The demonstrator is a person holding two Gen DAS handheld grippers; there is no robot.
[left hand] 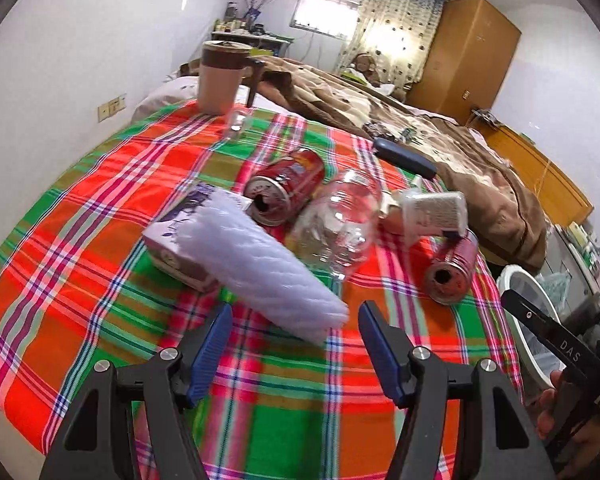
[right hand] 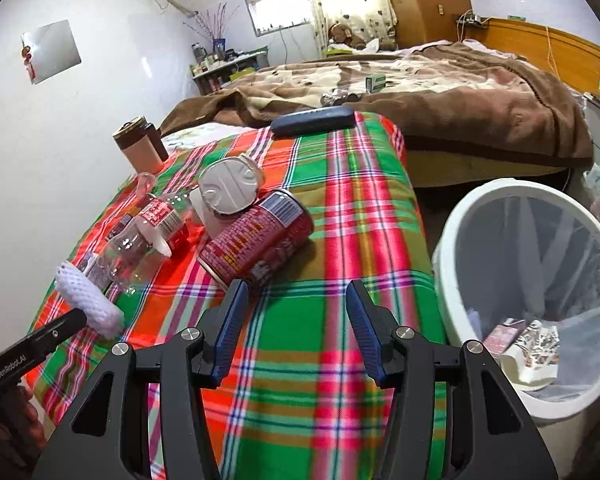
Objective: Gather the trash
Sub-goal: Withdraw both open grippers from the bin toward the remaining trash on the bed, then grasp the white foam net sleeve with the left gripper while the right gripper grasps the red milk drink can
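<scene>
On the plaid cloth (left hand: 80, 216) lie a white foam net sleeve (left hand: 260, 264), a tissue pack (left hand: 172, 240), a red can (left hand: 288, 184), a clear plastic bottle (left hand: 340, 224), a small clear tub (left hand: 432, 212) and a dark red can (left hand: 452, 268). My left gripper (left hand: 296, 316) is open, its tips just short of the sleeve's near end. My right gripper (right hand: 296, 292) is open and empty, just in front of the dark red can (right hand: 256, 244). The sleeve (right hand: 88, 300), the bottle (right hand: 140, 236) and the foil-lidded tub (right hand: 228, 188) show to its left.
A white bin (right hand: 452, 240) lined with a clear bag stands right of the table and holds some paper scraps. A lidded mug (left hand: 220, 76), a small glass (left hand: 238, 122) and a dark case (left hand: 404, 158) sit at the table's far side. A bed with a brown blanket (right hand: 460, 92) lies beyond.
</scene>
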